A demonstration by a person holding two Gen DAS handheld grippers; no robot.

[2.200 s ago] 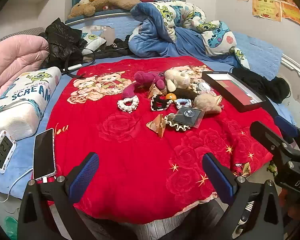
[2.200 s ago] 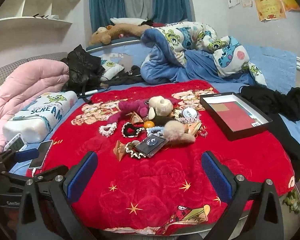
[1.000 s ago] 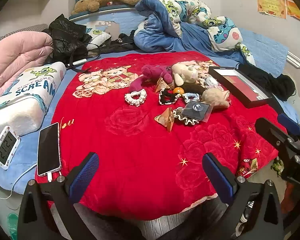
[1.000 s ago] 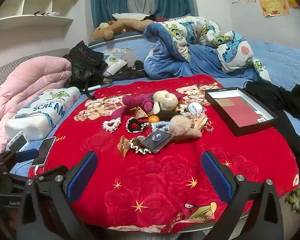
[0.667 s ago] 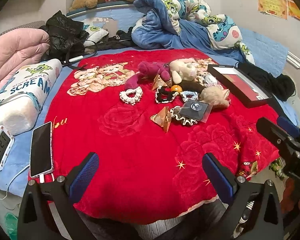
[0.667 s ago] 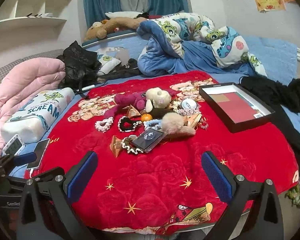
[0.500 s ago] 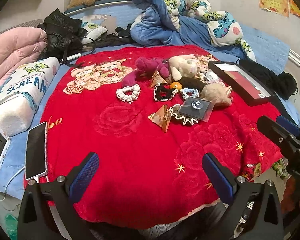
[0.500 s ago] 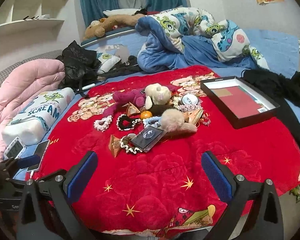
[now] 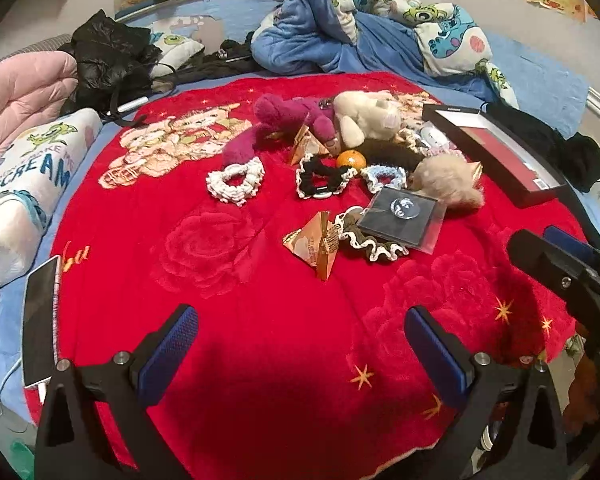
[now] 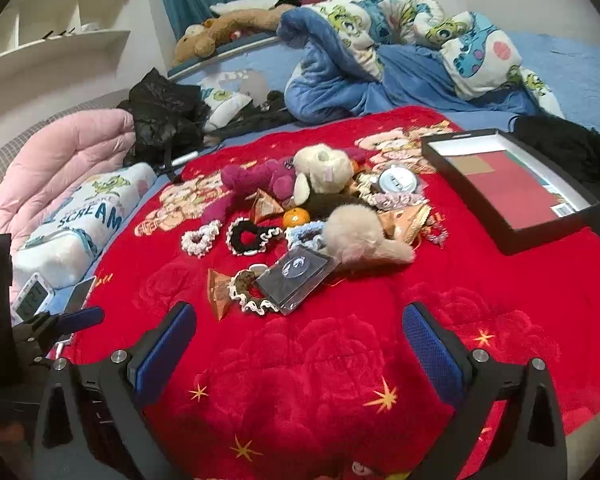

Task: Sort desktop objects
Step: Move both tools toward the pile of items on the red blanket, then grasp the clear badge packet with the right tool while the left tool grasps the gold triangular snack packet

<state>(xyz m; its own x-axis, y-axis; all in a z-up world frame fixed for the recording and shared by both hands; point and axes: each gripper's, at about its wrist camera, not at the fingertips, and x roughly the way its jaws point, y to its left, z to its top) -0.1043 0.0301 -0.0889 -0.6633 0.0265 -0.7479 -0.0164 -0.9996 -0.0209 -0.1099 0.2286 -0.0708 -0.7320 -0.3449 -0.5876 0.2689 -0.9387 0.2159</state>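
Both hand-held grippers are empty with jaws spread wide: the left hand-held gripper (image 9: 300, 344) and the right hand-held gripper (image 10: 300, 340) each hover over the near edge of the red blanket (image 9: 228, 240) on the bed, well short of the clutter. Sorting appears not yet begun. The black tray (image 10: 512, 232) at the right side of the blanket holds no loose items. All objects lie in one heap at mid-blanket: a magenta plush (image 9: 284, 116) touching a cream plush (image 9: 364, 116), a white scrunchie (image 9: 236, 178) just left of a black scrunchie (image 9: 320, 178), a small orange (image 9: 351, 159), a fluffy beige pom (image 9: 446, 180), a dark packet (image 9: 400, 220) resting on a brown frilled scrunchie (image 9: 374, 246), and a folded gold wrapper (image 9: 314, 244) nearest the grippers. Judged pose: both are held level, pointing forward at the heap, side by side, the right one visible at the edge of the left view.
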